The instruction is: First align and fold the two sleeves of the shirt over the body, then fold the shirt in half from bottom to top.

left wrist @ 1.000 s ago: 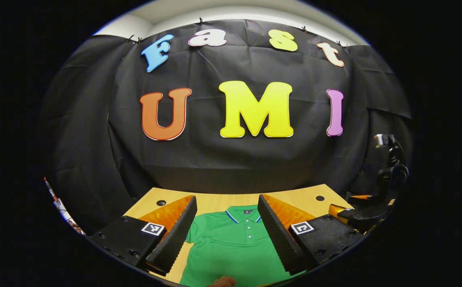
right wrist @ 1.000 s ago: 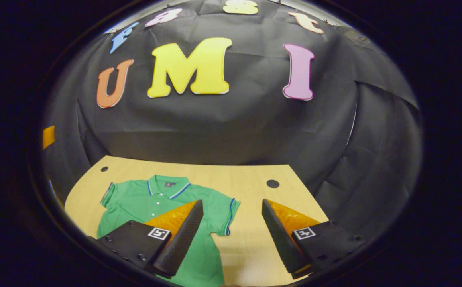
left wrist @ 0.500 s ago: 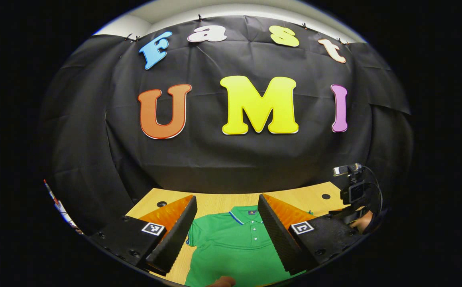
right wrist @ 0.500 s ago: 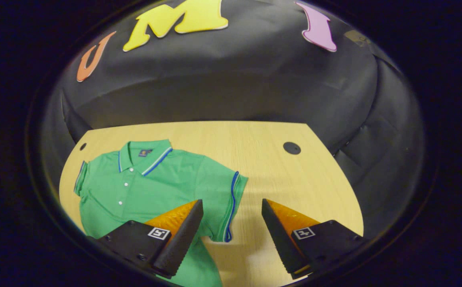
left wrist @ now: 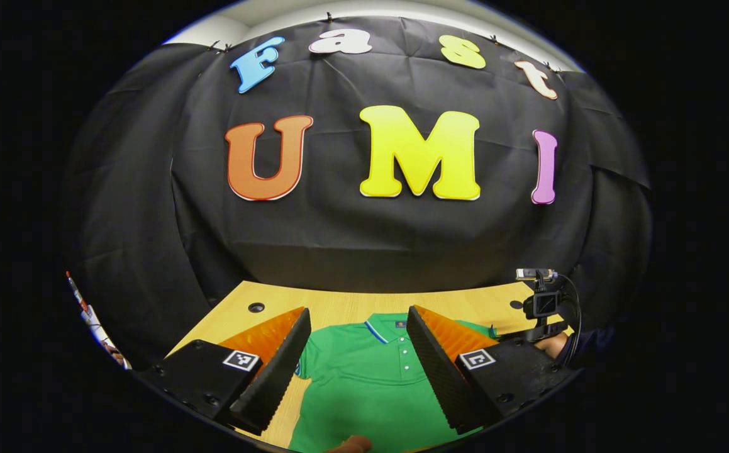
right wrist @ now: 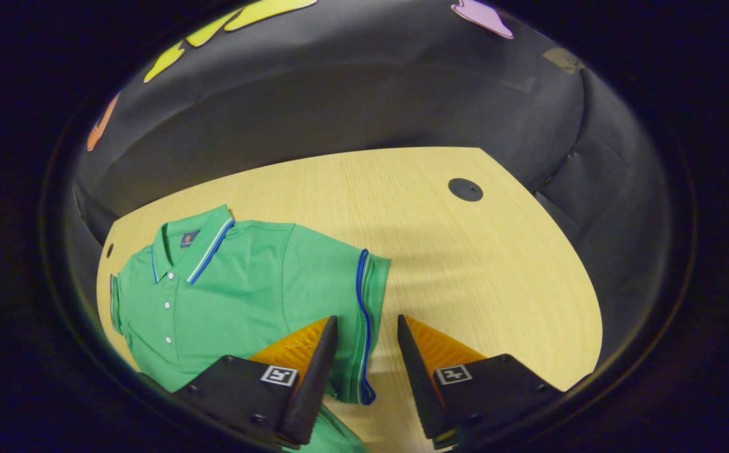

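Observation:
A green polo shirt (right wrist: 238, 289) with blue-trimmed collar and cuffs lies flat, buttons up, on the wooden table (right wrist: 465, 264). My right gripper (right wrist: 367, 321) hovers low over the shirt's sleeve (right wrist: 345, 277) on that side. Its fingers straddle the blue cuff edge with a narrow gap between them, and it is open. In the left gripper view the shirt (left wrist: 364, 384) lies below and between the widely spread fingers of my left gripper (left wrist: 358, 311), which is open and holds nothing. The right gripper (left wrist: 546, 308) and the hand holding it appear at the far right there.
A round black hole (right wrist: 465, 189) sits in the table toward the far right corner, another hole (left wrist: 255, 307) near the far left. Bare wood spreads right of the shirt. The black cloth wall stands just behind the table. A fingertip (left wrist: 351, 445) shows at the bottom edge.
The right gripper has dropped and tilted down toward the table, coming over the sleeve's cuff, and its jaws have narrowed. The left gripper has barely shifted.

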A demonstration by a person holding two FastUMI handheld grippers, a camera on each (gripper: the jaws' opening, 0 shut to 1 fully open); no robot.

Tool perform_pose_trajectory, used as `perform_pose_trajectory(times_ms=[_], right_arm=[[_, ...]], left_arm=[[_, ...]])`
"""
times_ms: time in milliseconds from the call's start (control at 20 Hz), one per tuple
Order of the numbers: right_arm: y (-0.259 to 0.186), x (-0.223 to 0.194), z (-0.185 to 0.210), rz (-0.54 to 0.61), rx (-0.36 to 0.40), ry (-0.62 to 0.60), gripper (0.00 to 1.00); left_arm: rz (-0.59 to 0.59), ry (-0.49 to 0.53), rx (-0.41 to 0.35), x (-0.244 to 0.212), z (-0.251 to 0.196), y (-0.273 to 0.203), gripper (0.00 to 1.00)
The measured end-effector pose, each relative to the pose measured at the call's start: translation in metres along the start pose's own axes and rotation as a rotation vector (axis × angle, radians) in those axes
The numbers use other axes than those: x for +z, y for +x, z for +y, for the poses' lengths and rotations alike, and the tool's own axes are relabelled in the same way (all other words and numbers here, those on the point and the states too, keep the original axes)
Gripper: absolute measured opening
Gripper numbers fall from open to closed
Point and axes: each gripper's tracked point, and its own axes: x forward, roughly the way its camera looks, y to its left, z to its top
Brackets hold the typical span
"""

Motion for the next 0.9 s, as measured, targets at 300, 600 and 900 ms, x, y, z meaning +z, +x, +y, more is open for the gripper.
perform_pose_trajectory(times_ms=[300, 600, 900], right_arm=[[0.009, -0.004, 0.001, 0.025, -0.007, -0.007, 0.26], [0.007, -0.004, 0.0, 0.027, -0.011, -0.02, 0.02], [-0.029, 0.025, 0.01, -0.078, 0.036, -0.063, 0.02]], left_arm=[[0.043, -0.005, 0.0, -0.017, 0.002, -0.003, 0.99], [0.06, -0.012, 0.0, -0.022, 0.002, -0.007, 0.99], [0.047, 0.002, 0.023, -0.018, 0.01, -0.017, 0.99]])
